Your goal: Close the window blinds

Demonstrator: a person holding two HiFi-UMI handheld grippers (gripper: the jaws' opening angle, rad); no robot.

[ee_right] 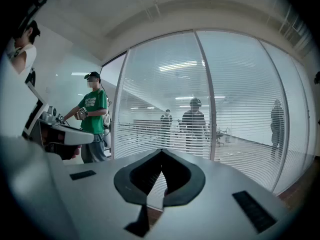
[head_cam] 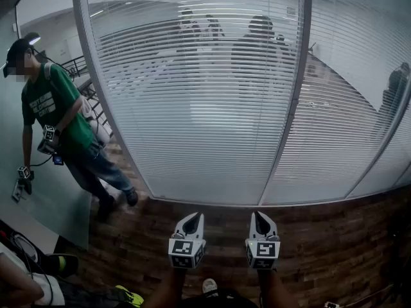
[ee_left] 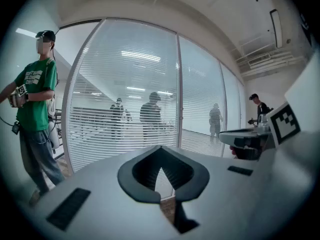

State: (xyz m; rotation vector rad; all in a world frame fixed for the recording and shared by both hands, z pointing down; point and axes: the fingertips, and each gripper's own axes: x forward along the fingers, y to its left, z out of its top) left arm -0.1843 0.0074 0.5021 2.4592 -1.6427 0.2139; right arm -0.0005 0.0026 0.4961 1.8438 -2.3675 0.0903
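White horizontal window blinds (head_cam: pixel 205 95) hang behind a glass wall in front of me, their slats tilted so that the room beyond shows through. They also fill the left gripper view as blinds (ee_left: pixel 125 99) and the right gripper view as blinds (ee_right: pixel 165 99). A second blind panel (head_cam: pixel 347 127) hangs right of a grey frame post (head_cam: pixel 292 108). My left gripper (head_cam: pixel 195 215) and right gripper (head_cam: pixel 257 213) are held side by side low in the head view, well short of the glass. Both are shut with nothing between them, tips meeting on the left gripper (ee_left: pixel 160 147) and the right gripper (ee_right: pixel 161 150).
A person in a green shirt (head_cam: pixel 54 114) stands at the left beside the glass, holding grippers of their own. Several people (head_cam: pixel 257 43) stand beyond the glass. The brick-patterned floor (head_cam: pixel 321 249) runs up to the wall. Shoes and cables (head_cam: pixel 61 262) lie at the lower left.
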